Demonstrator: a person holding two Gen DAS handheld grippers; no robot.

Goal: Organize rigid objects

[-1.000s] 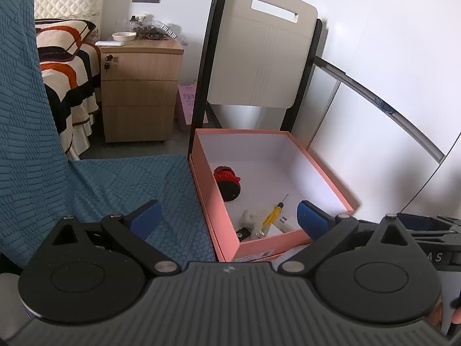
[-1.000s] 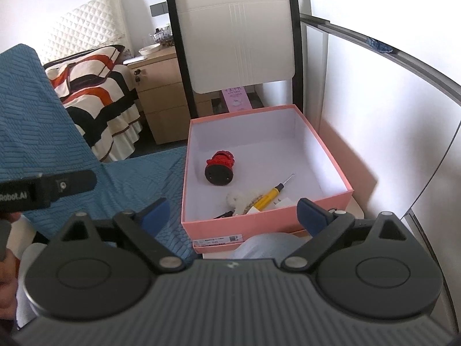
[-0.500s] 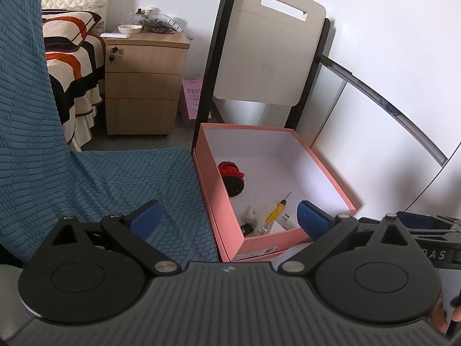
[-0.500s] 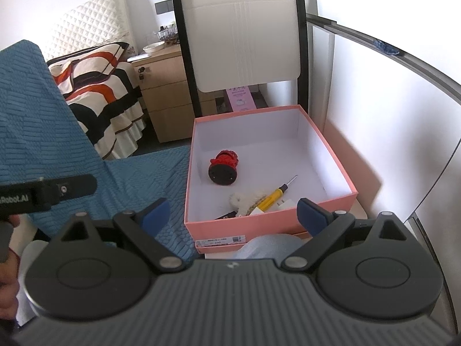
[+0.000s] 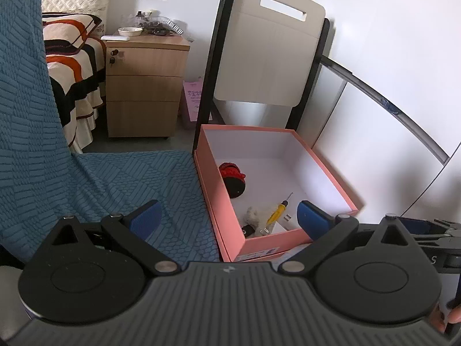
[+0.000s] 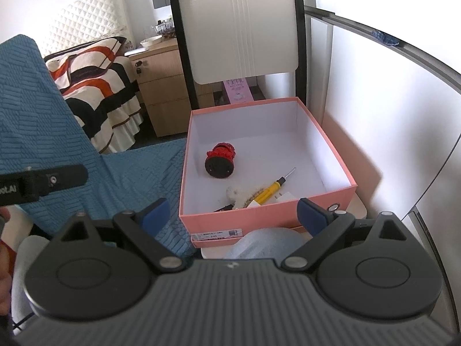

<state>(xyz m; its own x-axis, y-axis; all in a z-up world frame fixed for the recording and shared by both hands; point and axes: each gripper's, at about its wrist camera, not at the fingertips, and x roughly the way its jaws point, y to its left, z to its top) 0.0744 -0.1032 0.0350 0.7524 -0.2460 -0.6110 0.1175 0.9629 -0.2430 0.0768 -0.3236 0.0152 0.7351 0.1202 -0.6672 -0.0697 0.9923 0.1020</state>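
Observation:
An open pink box (image 5: 227, 201) (image 6: 259, 216) sits on a chair seat. Inside lie a red and black round object (image 5: 233, 177) (image 6: 220, 160), a yellow-handled screwdriver (image 5: 276, 212) (image 6: 273, 187), a fluffy beige item (image 5: 255, 212) (image 6: 239, 194) and small white and black pieces. My left gripper (image 5: 227, 216) stands open in front of the box's near left corner, holding nothing. My right gripper (image 6: 233, 213) is open too, hovering before the box's front wall. Each gripper shows at the edge of the other's view.
A blue textured cover (image 5: 86, 178) (image 6: 43, 132) drapes a seat left of the box. Behind stand the white chair back (image 5: 268, 57) (image 6: 245, 28), a wooden bedside cabinet (image 5: 144, 86), a striped bed (image 6: 95, 86) and a white wall panel on the right. A pale blue object (image 6: 265, 243) lies below the box.
Both cameras drifted slightly; the left view swung leftward, so the box sits a little further right in it. Both grippers stayed open and nothing in the box moved.

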